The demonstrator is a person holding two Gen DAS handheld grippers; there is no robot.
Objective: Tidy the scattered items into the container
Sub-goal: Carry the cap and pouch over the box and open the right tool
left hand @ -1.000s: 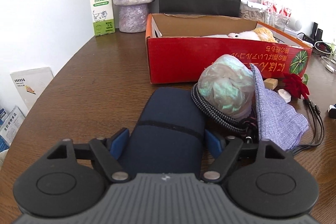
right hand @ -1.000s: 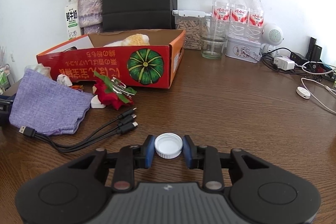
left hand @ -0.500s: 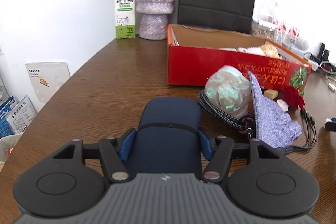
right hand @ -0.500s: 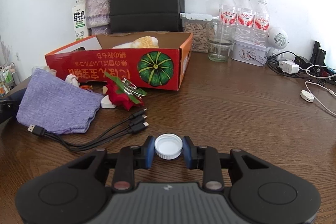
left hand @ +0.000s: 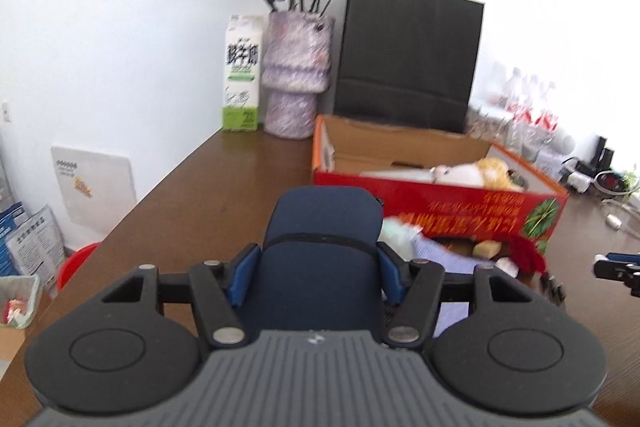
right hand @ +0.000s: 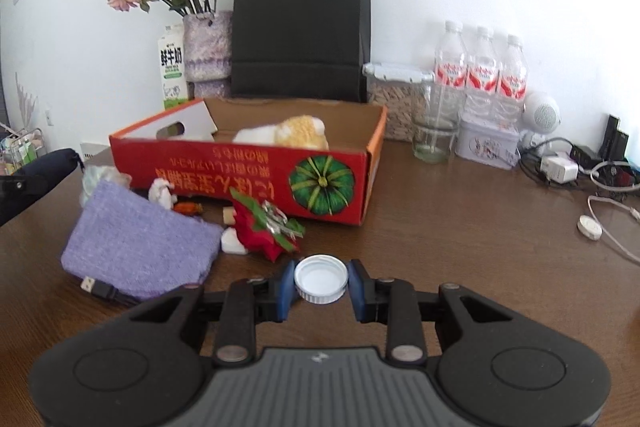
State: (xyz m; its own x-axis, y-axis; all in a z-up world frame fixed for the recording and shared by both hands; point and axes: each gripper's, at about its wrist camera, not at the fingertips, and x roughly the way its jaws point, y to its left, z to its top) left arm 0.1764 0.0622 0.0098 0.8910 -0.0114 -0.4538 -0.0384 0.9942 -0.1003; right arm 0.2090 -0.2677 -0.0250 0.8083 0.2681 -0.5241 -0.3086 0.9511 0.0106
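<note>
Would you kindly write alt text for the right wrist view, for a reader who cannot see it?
The right gripper holds a white bottle cap between its fingers above a brown table. Beyond lie a purple pouch and a red flower, in front of an open red box with a plush toy inside.

The right gripper point(right hand: 321, 285) pinches a white bottle cap point(right hand: 320, 279) above the table point(right hand: 460, 251), near the red box point(right hand: 240, 167) holding what looks like a plush toy point(right hand: 288, 133).
</note>
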